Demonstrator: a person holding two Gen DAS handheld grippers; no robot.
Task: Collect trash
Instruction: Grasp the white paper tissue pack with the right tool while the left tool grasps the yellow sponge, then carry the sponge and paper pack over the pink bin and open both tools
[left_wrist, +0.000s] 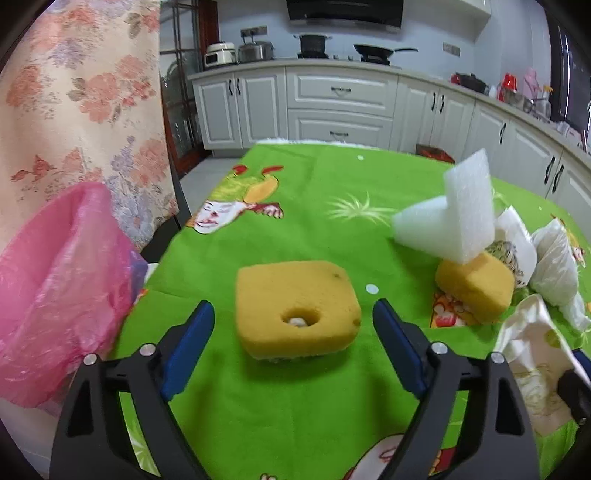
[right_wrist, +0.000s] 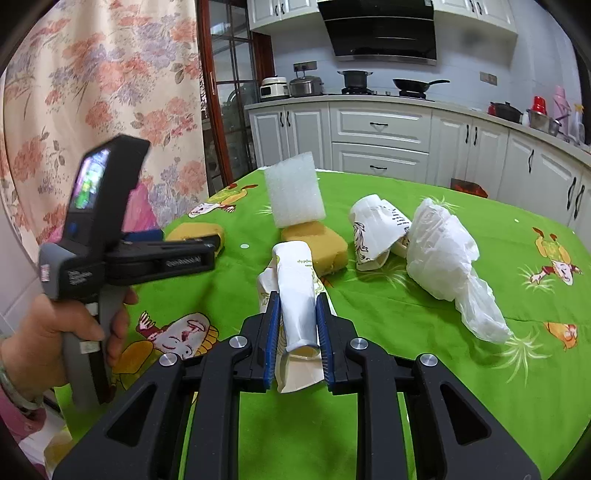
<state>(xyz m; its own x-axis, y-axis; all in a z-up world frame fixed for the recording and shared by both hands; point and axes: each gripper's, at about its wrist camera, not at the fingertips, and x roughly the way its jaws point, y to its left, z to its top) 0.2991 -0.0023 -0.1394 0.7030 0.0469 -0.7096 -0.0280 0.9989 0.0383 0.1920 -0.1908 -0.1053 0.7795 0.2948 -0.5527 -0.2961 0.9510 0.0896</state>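
With the right gripper (right_wrist: 297, 314) clenched on a crushed paper cup (right_wrist: 297, 295) and the left gripper (left_wrist: 293, 325) spread around the yellow sponge (left_wrist: 297, 308), closing off-centre could squeeze it out toward the pink trash bag (left_wrist: 62, 273) at nine o'clock.

Bright green tablecloth (left_wrist: 295, 406) with cartoon prints; yellow sponge (left_wrist: 297, 308) between blue-padded left gripper (left_wrist: 293, 317) fingers; pink bag (left_wrist: 62, 288) left of it; white foam block (left_wrist: 458, 210) ahead right; floral peach curtain (left_wrist: 81, 92).
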